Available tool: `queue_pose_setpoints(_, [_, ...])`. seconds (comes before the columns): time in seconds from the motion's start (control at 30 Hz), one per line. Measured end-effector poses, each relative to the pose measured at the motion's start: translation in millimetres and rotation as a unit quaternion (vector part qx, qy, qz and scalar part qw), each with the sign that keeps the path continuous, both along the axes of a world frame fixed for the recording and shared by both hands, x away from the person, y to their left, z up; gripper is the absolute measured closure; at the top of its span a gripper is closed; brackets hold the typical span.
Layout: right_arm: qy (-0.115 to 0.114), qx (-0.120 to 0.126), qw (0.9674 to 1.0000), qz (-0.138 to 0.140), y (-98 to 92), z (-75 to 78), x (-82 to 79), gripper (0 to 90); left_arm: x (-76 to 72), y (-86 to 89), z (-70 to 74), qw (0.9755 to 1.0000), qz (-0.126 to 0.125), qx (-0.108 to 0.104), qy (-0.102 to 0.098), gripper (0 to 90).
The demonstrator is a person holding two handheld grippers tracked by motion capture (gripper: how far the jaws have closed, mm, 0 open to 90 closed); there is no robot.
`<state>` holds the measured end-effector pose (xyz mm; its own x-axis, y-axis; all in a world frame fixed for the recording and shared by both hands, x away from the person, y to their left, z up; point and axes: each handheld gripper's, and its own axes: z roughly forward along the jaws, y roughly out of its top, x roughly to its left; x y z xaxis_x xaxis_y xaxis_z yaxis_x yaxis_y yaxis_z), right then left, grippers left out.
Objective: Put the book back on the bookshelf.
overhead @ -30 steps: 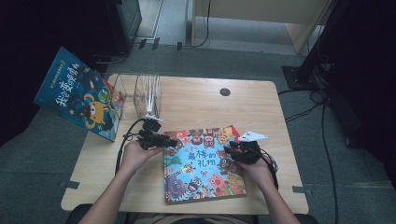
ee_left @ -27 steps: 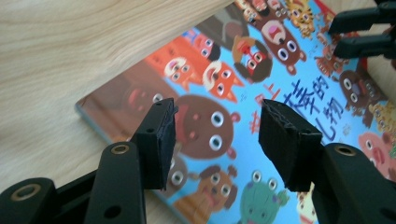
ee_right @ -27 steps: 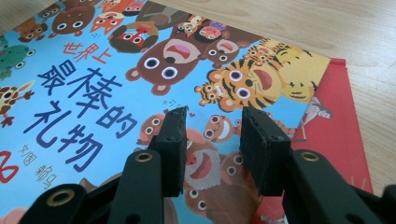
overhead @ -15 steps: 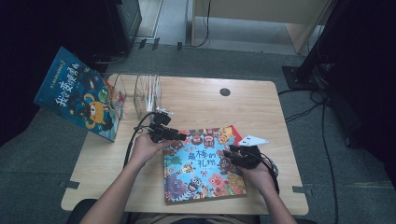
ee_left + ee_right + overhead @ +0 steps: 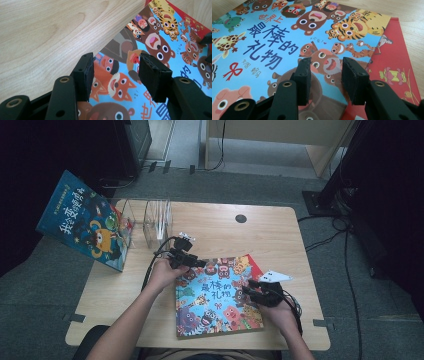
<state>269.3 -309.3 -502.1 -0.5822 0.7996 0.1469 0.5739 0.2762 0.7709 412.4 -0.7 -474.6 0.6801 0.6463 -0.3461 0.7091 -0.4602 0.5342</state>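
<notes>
A blue picture book (image 5: 215, 295) with cartoon animals lies flat on the wooden table (image 5: 280, 235). It rests on a red book (image 5: 253, 264) whose edge sticks out at the far right. My left gripper (image 5: 194, 263) hovers over the blue book's far left corner (image 5: 130, 47), jaws apart with nothing between the pads. My right gripper (image 5: 251, 292) is over the blue book's right edge (image 5: 317, 25), also open and holding nothing. The red book (image 5: 398, 62) lies just beyond its right jaw.
A second blue picture book (image 5: 85, 222) leans at the table's far left, next to a clear plastic stand (image 5: 157, 219). A small black round cap (image 5: 241, 218) sits in the tabletop at the back. Cables trail from both grippers.
My left hand has moved right, from beside the blue book onto its far left corner. The right hand has stayed about where it was.
</notes>
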Motion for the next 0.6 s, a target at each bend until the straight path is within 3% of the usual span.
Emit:
queue_pose_setpoints(0.23, [0.002,0.002,1.0000,-0.003,-3.0,-0.2,-7.1,59.7,7.4,0.1,-3.4,0.9999,0.004,-0.008,-0.005,47.0])
queue_pose_setpoints(0.4, [0.001,0.001,1.0000,-0.005,-4.6,-0.3,-10.1,59.6,8.8,-2.4,-7.9,0.9999,0.001,0.012,-0.012,46.9])
queue_pose_setpoints(0.6, [0.000,0.002,1.0000,-0.005,-5.2,-0.5,-10.4,60.2,8.0,-0.2,-6.5,0.9999,0.002,0.011,-0.011,46.9])
